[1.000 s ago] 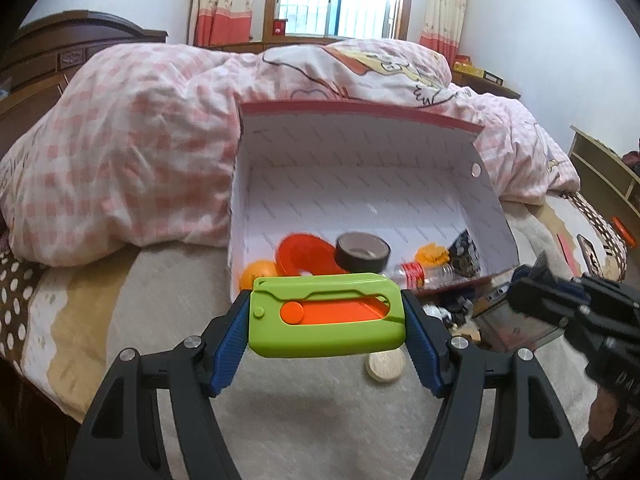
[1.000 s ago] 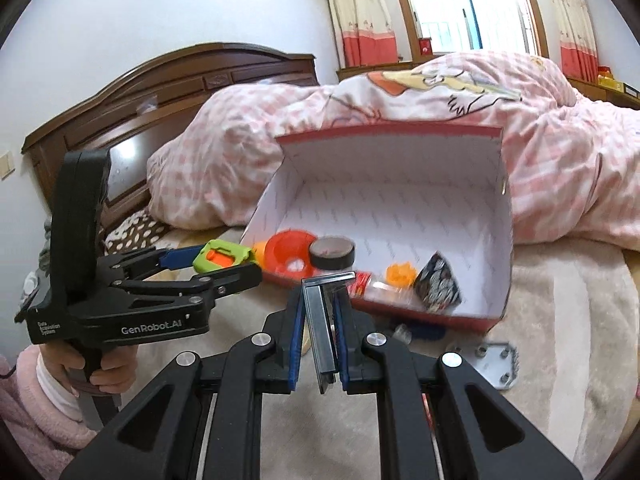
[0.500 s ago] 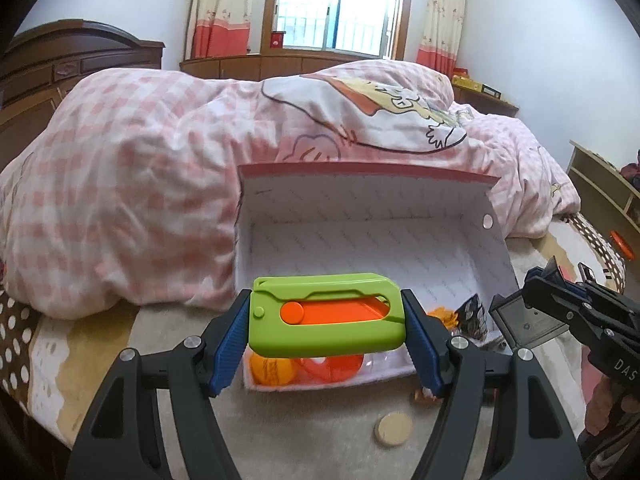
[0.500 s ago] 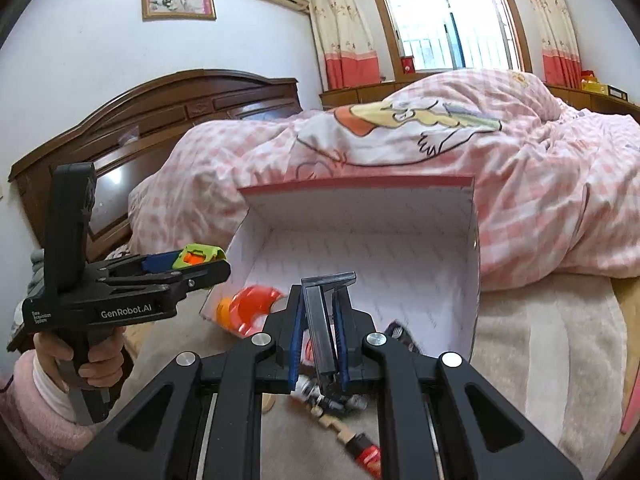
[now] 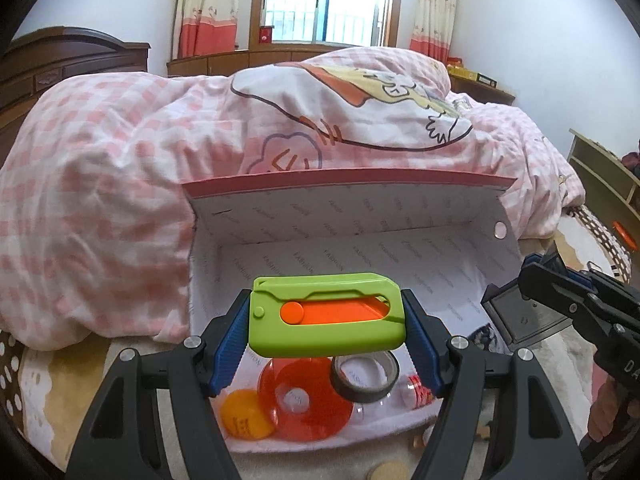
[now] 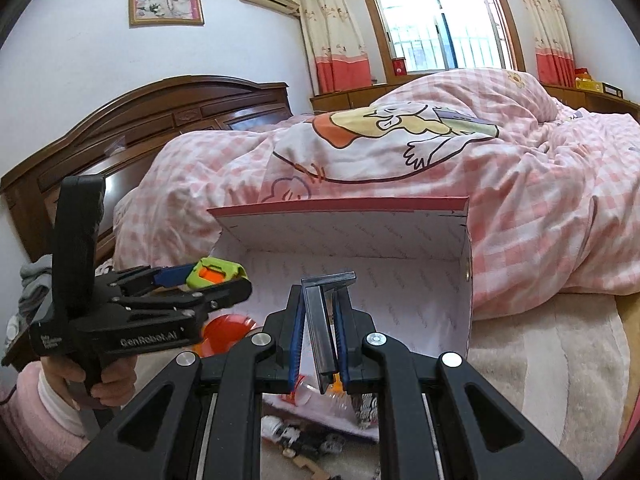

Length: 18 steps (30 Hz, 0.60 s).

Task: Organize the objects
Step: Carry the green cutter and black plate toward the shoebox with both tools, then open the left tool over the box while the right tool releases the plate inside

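Observation:
My left gripper (image 5: 326, 322) is shut on a green case with an orange slider (image 5: 326, 300), held crosswise above the front of a white box with a red rim (image 5: 360, 240). In the box lie an orange ball (image 5: 244, 414), a red see-through disc (image 5: 308, 396), a black tape roll (image 5: 364, 372) and a small bottle (image 5: 416, 390). My right gripper (image 6: 320, 320) is shut on a grey metal angle bracket (image 6: 330, 279), also over the box (image 6: 360, 248). The left gripper (image 6: 208, 280) shows beside it, with a hand on its handle.
A pink checked quilt (image 5: 100, 180) is heaped behind and left of the box. A round wooden disc (image 5: 388, 472) and small loose parts (image 6: 296, 436) lie on the beige blanket in front. A dark wooden headboard (image 6: 160, 120) stands at the left, a low shelf (image 5: 600, 184) at the right.
Both grippers have moved forward and slightly up toward the box, each keeping its load. The box now sits nearer and lower in both views.

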{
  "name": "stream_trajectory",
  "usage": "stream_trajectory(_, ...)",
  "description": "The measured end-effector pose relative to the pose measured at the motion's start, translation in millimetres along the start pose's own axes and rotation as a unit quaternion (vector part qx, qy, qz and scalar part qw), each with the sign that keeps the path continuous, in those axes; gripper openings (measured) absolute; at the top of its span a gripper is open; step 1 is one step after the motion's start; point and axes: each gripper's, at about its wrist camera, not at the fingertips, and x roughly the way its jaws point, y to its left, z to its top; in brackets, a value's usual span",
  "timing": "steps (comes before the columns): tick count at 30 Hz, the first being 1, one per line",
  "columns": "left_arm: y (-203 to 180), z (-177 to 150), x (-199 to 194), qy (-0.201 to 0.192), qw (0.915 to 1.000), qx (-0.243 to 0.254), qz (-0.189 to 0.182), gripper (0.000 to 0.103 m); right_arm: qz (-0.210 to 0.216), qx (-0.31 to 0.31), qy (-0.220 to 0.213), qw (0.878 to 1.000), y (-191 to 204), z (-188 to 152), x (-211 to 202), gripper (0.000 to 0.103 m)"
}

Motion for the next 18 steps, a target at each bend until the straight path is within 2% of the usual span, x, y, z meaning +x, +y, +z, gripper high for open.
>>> stream_trajectory(8,-4,6,28,0.006,0.9999,0.004,0.013,0.071,0.001,0.008,0.014,1.0,-8,1,28,0.015)
stream_trajectory(12,-5,7,43,0.012,0.9997,0.006,0.021,0.071,0.02,0.034,0.025,0.999,-15,0,41,0.015)
stream_trajectory(18,-6,5,57,0.028,0.9995,0.0,0.016,0.071,0.004,0.037,0.034,0.999,-18,-3,52,0.016)
